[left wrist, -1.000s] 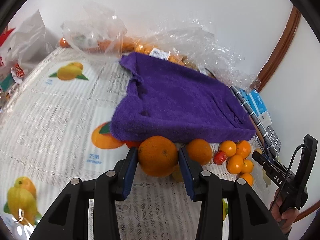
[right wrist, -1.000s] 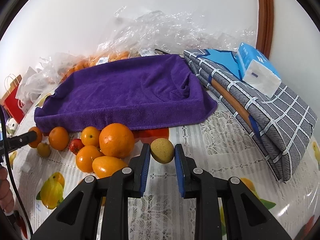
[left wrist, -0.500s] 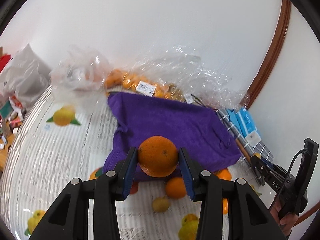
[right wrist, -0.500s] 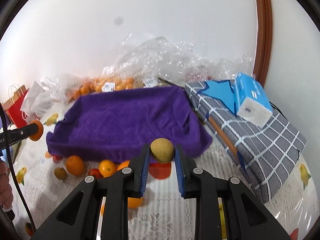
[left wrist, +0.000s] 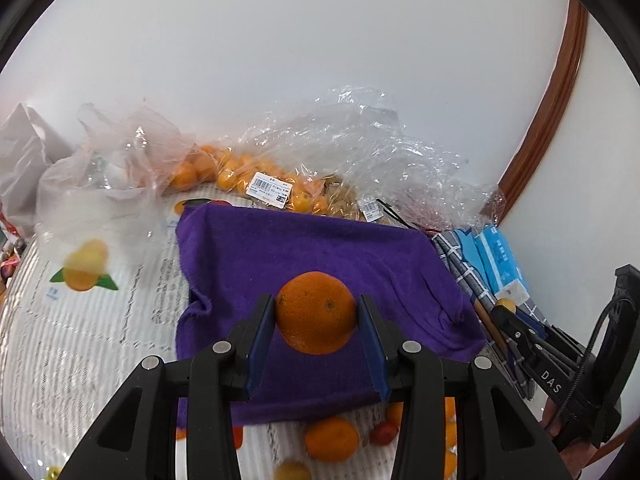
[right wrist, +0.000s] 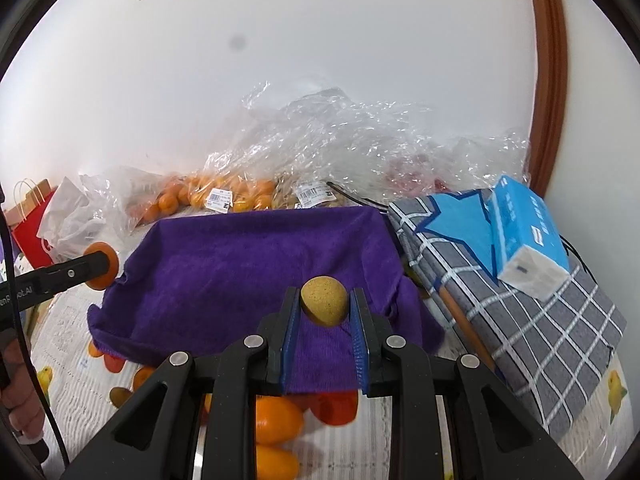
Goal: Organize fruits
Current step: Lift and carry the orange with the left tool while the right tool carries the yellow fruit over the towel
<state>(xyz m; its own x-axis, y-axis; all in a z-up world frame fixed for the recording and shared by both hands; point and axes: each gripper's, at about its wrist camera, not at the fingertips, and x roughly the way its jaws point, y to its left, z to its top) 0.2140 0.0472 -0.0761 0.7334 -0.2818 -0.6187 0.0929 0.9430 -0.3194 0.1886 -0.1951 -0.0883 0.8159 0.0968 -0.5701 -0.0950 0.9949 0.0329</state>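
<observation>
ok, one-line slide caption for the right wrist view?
Right gripper holds a small yellow-brown fruit above the purple towel.

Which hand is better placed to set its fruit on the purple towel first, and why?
Neither clearly: the left gripper holds an orange, the right gripper a small yellow-brown fruit, both over the purple towel's near edge.

A home; fruit-print tablecloth [left wrist: 80,320], tissue pack [right wrist: 528,236], grocery bags [right wrist: 320,152].

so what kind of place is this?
Likely a home table: fruit-print tablecloth, store-labelled clear bags of oranges, a tissue pack on folded checked cloth, beside a wooden door frame.
</observation>
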